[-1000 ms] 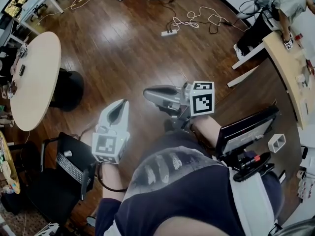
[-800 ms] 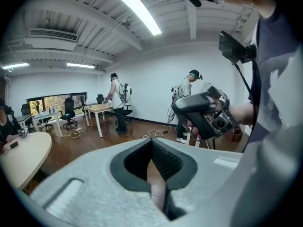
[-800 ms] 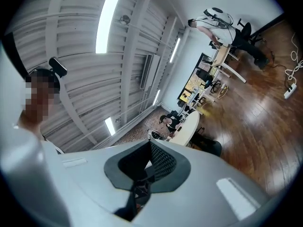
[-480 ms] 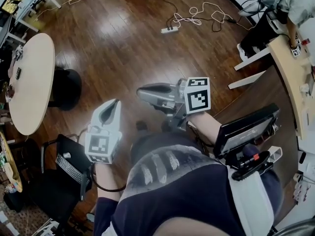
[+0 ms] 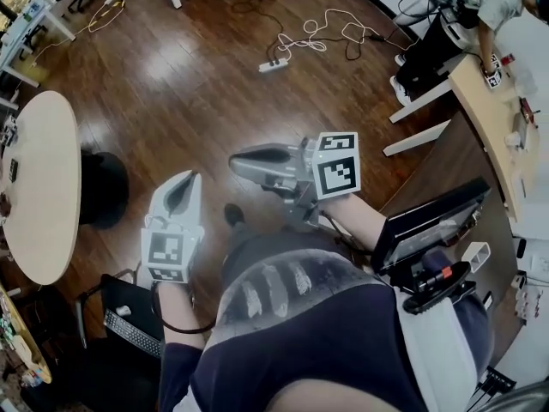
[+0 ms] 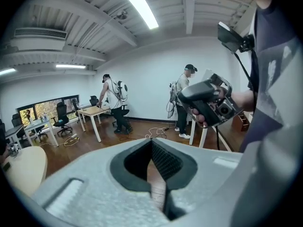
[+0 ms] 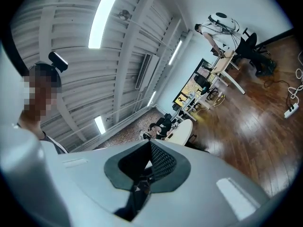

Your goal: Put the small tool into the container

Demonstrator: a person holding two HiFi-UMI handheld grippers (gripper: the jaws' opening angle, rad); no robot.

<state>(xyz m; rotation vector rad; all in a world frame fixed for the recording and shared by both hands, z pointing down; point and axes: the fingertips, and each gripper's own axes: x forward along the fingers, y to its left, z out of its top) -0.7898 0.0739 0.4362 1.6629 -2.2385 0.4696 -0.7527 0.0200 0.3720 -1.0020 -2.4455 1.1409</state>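
I make out no small tool or container for certain in any view. In front of the person's body, my left gripper (image 5: 182, 184) points away over the wooden floor (image 5: 197, 84). Its jaws (image 6: 154, 148) stand together with nothing between them. My right gripper (image 5: 242, 158) is held a little higher and points left, its marker cube (image 5: 336, 165) facing up. Its jaws (image 7: 150, 150) are shut and hold nothing. The left gripper view shows the right gripper (image 6: 208, 103) in the person's hand at the right.
A dark desk (image 5: 433, 183) with a black screen (image 5: 429, 223) and a small white open box (image 5: 480, 254) lies to the right. Left are a round pale table (image 5: 39, 196) and a black chair (image 5: 129, 324). Cables and a power strip (image 5: 274, 63) lie on the floor. Other people stand at far desks (image 6: 90, 111).
The head view has swung, so the round table and chair slid left and down. Both grippers sit slightly further left and higher in the view, jaws unchanged.
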